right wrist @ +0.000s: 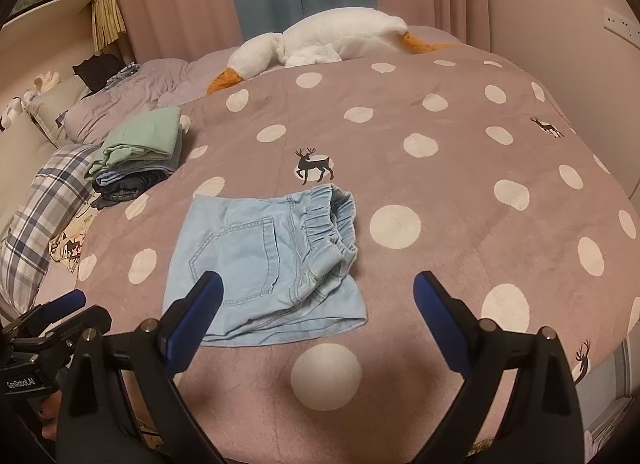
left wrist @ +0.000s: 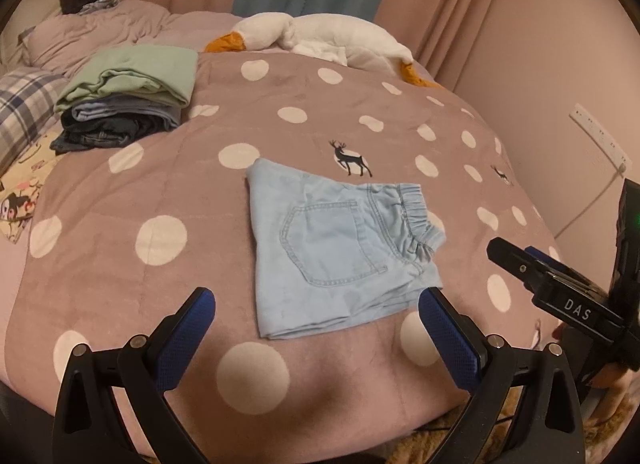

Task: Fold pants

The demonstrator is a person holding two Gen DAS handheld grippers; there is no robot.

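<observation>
Folded light-blue denim pants point(left wrist: 336, 252) lie on the polka-dot blanket point(left wrist: 120, 264) just before the deer print point(left wrist: 352, 160), both grippers, left point(left wrist: 316, 316) and right point(right wrist: 316, 300), gaping wide, empty.

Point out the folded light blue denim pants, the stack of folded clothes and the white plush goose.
Folded light blue denim pants point(left wrist: 320, 260): left wrist view, back pocket.
Stack of folded clothes point(left wrist: 132, 80): left wrist view, green top garment.
White plush goose point(right wrist: 340, 34): right wrist view, body.
</observation>
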